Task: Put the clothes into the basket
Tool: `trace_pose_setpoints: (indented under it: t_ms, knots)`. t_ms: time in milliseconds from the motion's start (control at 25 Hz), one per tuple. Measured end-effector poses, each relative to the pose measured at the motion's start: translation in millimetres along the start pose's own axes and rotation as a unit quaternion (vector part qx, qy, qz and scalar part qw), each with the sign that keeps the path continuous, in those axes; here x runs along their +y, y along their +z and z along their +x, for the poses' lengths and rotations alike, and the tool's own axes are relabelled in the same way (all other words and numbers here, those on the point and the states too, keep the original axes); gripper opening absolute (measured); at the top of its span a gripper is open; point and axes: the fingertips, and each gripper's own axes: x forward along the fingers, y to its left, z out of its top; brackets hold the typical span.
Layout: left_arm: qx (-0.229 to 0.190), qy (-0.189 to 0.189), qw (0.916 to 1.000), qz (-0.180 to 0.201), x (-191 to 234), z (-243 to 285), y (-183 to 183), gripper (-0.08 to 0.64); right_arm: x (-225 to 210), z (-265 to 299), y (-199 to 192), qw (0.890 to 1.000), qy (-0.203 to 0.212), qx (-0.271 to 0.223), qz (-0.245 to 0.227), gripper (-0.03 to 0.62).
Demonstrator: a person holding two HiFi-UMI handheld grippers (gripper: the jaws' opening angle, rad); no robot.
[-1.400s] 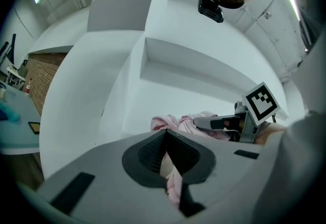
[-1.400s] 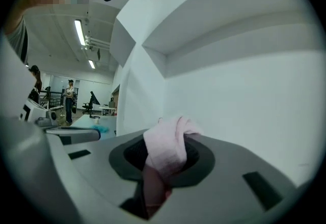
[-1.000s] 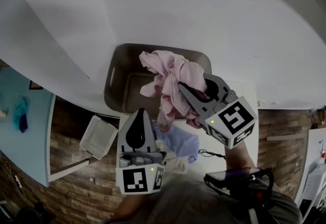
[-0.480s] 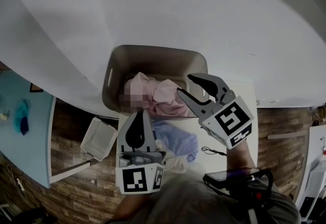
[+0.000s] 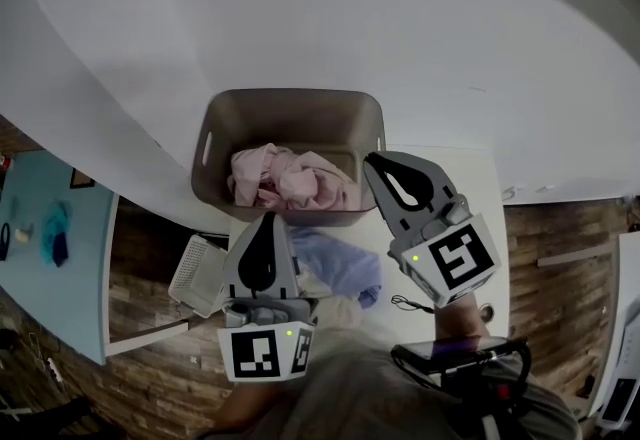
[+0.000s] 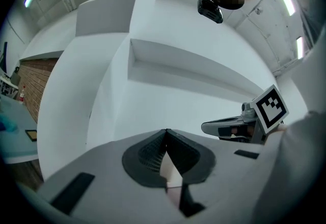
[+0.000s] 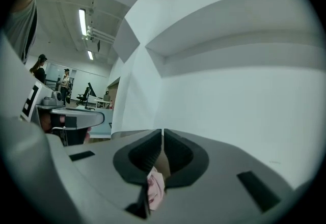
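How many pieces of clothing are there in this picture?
3: a pink garment in the basket, a pale blue one on the table in front of it, and a cream one beside that, partly hidden. More may lie underneath.

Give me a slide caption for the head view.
Pink garment in gray basket, blue garment outside; left tongs and right tongs shut.

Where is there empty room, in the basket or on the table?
Basket: bare floor along its far wall and right end, beside the pink garment. Table: bare strip right of the basket. Crowded: the table's near end, under the blue garment.
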Motion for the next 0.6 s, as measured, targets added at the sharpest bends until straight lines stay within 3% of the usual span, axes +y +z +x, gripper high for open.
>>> trace_pose_setpoints:
  t_ms: [160, 600]
  knots:
    - [0.001, 0.000, 0.9997, 0.023, -25.5, -14.0, 3.1, 0.009, 7.0, -26.7, 0.1, 0.999, 0.009, -0.046, 0.013, 0.018]
    - [-0.015, 0.030, 0.9974, 0.063, -110.8, -74.6, 15.8, 0.009, 18.6, -120.8, -8.5, 0.995, 0.050, -0.084, 0.030, 0.018]
